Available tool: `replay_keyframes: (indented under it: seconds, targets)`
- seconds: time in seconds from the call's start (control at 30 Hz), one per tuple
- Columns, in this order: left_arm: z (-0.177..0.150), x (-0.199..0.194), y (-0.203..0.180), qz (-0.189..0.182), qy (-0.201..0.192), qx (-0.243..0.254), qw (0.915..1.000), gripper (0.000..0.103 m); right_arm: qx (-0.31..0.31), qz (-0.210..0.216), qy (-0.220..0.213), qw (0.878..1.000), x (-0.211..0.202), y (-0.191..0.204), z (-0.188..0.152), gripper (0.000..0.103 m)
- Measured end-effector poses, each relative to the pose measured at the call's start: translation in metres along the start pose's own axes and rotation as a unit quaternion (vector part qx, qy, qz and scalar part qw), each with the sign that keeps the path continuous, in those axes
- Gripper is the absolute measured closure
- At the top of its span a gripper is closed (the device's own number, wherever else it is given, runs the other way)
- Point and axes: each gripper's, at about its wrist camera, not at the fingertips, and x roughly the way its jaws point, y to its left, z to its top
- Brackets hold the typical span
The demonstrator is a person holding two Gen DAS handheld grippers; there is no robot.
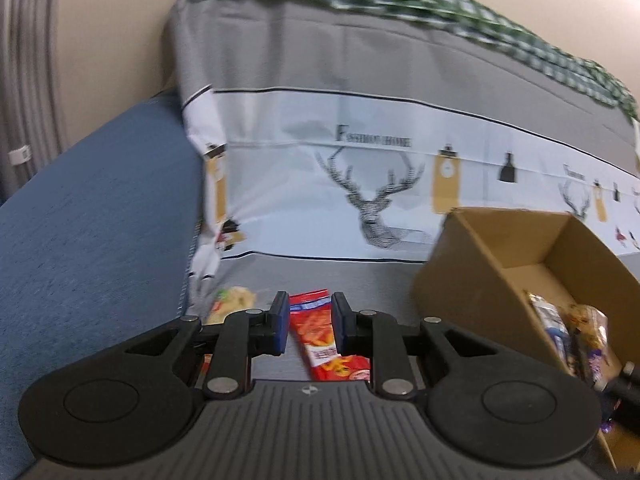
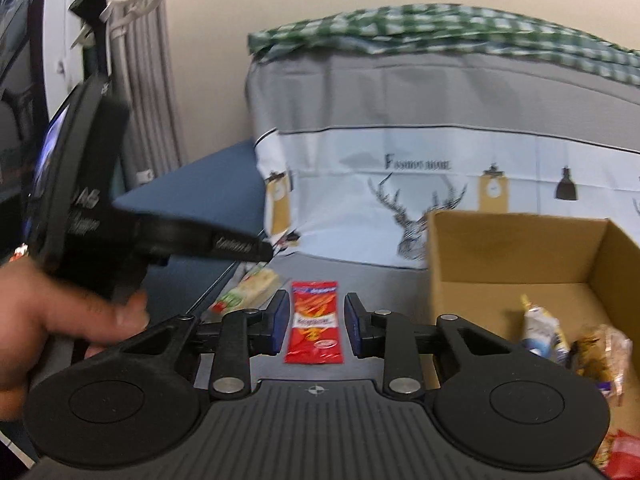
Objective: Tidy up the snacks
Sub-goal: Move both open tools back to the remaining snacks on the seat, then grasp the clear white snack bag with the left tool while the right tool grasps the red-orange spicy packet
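Note:
A red snack packet (image 1: 328, 360) lies flat on the grey bedcover. My left gripper (image 1: 310, 324) hovers just over it, open, blue pads a narrow gap apart and touching nothing. The right wrist view shows the same red packet (image 2: 316, 344) framed between the pads of my right gripper (image 2: 316, 322), which is open and empty too. A yellow-green snack packet (image 1: 234, 302) (image 2: 248, 288) rests to the left of the red one. An open cardboard box (image 1: 480, 280) (image 2: 512, 248) stands on the right with several wrapped snacks (image 1: 560, 320) (image 2: 540, 328) inside.
A hand (image 2: 48, 320) at the left of the right wrist view holds the other black gripper tool. Behind the packets rises a folded quilt with a deer print (image 1: 372, 200) and a green checked cloth (image 2: 400, 28) on top. A blue mattress (image 1: 100, 220) lies left.

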Motion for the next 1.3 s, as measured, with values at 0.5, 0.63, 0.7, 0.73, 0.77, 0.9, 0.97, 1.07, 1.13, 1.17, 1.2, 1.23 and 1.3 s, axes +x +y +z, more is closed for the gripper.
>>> replay_keyframes:
  seconds: [0.5,0.63,0.7,0.73,0.77,0.9,0.97,1.07,1.13,1.17,1.2,1.23,1.3]
  targets:
    - [-0.003,0.028,0.031,0.057,0.036,-0.053,0.9963,0.077,0.011,-0.08,0.092,0.992,0.13,0.013,-0.024,0.031]
    - [-0.005,0.043,0.034,0.068,0.051,-0.052,0.995,0.066,0.028,-0.07,0.124,0.989,0.157,0.008,-0.031,0.025]
    - [-0.006,0.051,0.035,0.071,0.057,-0.048,0.9947,0.063,0.026,-0.072,0.133,0.988,0.165,0.008,-0.034,0.025]
    - [-0.007,0.055,0.033,0.072,0.059,-0.042,0.9947,0.063,0.028,-0.072,0.137,0.988,0.168,0.007,-0.035,0.025]
    - [-0.007,0.06,0.032,0.076,0.062,-0.036,0.9945,0.062,0.029,-0.074,0.142,0.987,0.171,0.006,-0.035,0.025]
    - [-0.01,0.078,0.023,0.095,0.072,0.001,0.9928,0.056,0.026,-0.065,0.155,0.985,0.178,0.003,-0.036,0.025]
    - [-0.012,0.087,0.021,0.1,0.078,0.008,0.9919,0.053,0.006,-0.066,0.154,0.986,0.178,0.006,-0.037,0.034]
    - [-0.017,0.101,0.019,0.106,0.096,0.021,0.9894,0.049,-0.004,-0.066,0.137,0.988,0.173,0.007,-0.037,0.043]
    - [-0.02,0.108,0.018,0.113,0.102,0.028,0.9879,0.048,-0.004,-0.073,0.127,0.989,0.169,0.006,-0.037,0.044]
    - [-0.022,0.11,0.017,0.116,0.1,0.035,0.9875,0.045,-0.003,-0.079,0.122,0.989,0.165,0.005,-0.037,0.044]
    - [-0.023,0.112,0.016,0.117,0.099,0.04,0.9875,0.04,0.001,-0.087,0.12,0.989,0.163,0.003,-0.038,0.044]
    - [-0.024,0.113,0.015,0.116,0.097,0.043,0.9875,0.038,0.007,-0.093,0.119,0.989,0.16,0.002,-0.038,0.044]
    - [-0.027,0.115,0.011,0.12,0.094,0.053,0.9869,0.033,0.018,-0.1,0.12,0.987,0.156,-0.002,-0.04,0.044]
